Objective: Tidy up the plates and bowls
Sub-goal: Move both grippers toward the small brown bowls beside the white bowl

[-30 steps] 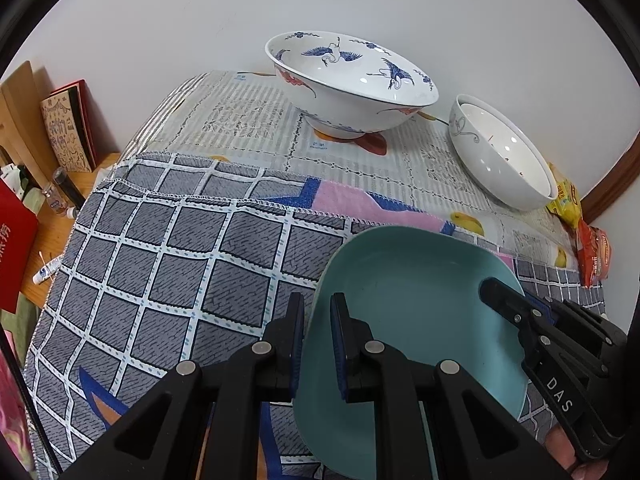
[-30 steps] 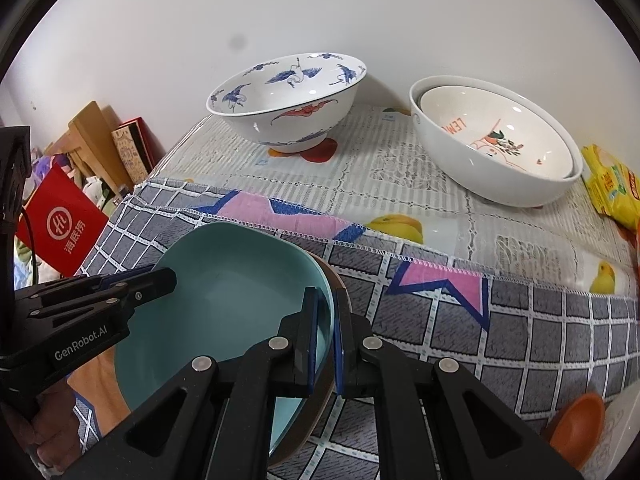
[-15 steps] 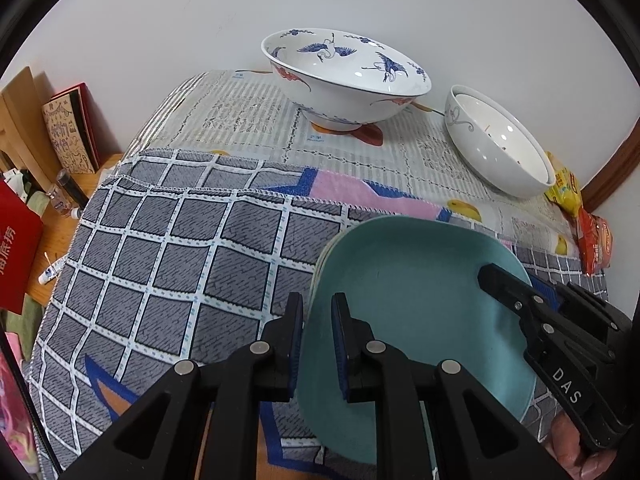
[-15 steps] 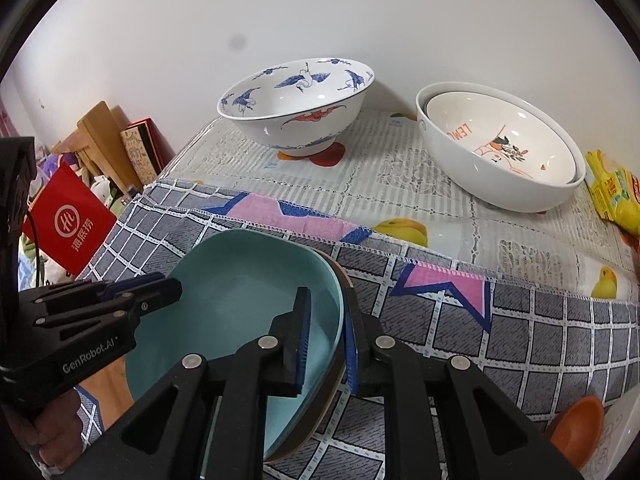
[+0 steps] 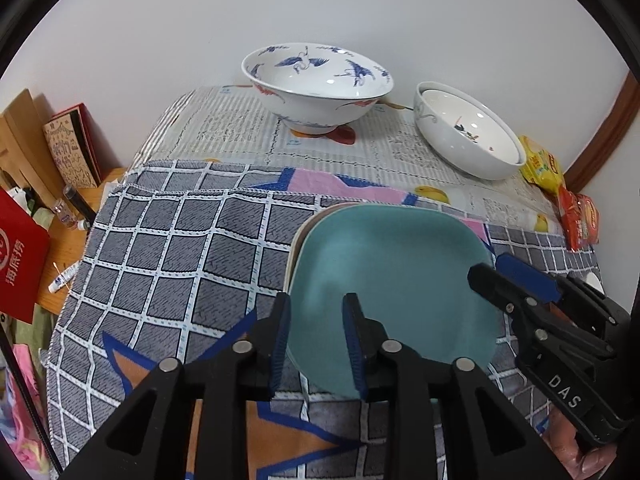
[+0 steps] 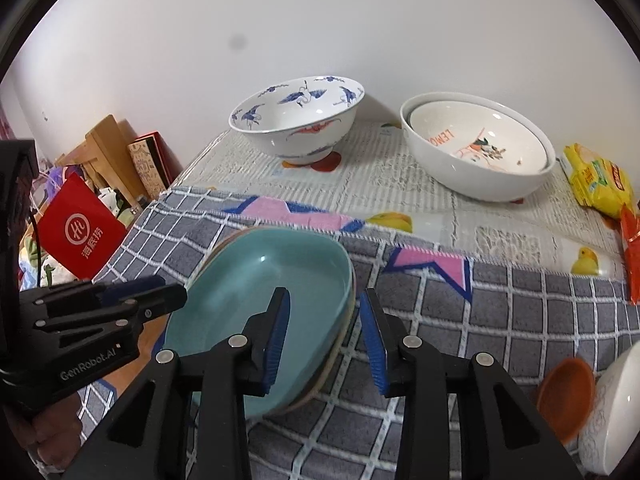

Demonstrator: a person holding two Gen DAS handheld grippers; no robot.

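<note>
A teal plate [image 5: 392, 280] lies on top of a stack of plates on the checked cloth [image 5: 168, 248]; it also shows in the right wrist view [image 6: 256, 300]. My left gripper [image 5: 316, 340] is open, its jaws straddling the plate's near-left rim. My right gripper [image 6: 324, 336] is open, its jaws on either side of the stack's right rim. A crane-pattern bowl [image 5: 316, 84] and nested white bowls [image 6: 476, 148] stand at the back.
Yellow and red snack packets [image 6: 600, 184] lie at the right edge. An orange dish [image 6: 564, 392] and a white bowl [image 6: 608, 412] sit near right. Books and a red bag [image 6: 80, 232] stand left of the table.
Both grippers have opened and released the teal plate, which now rests flat on the stack. Both have drawn back a little.
</note>
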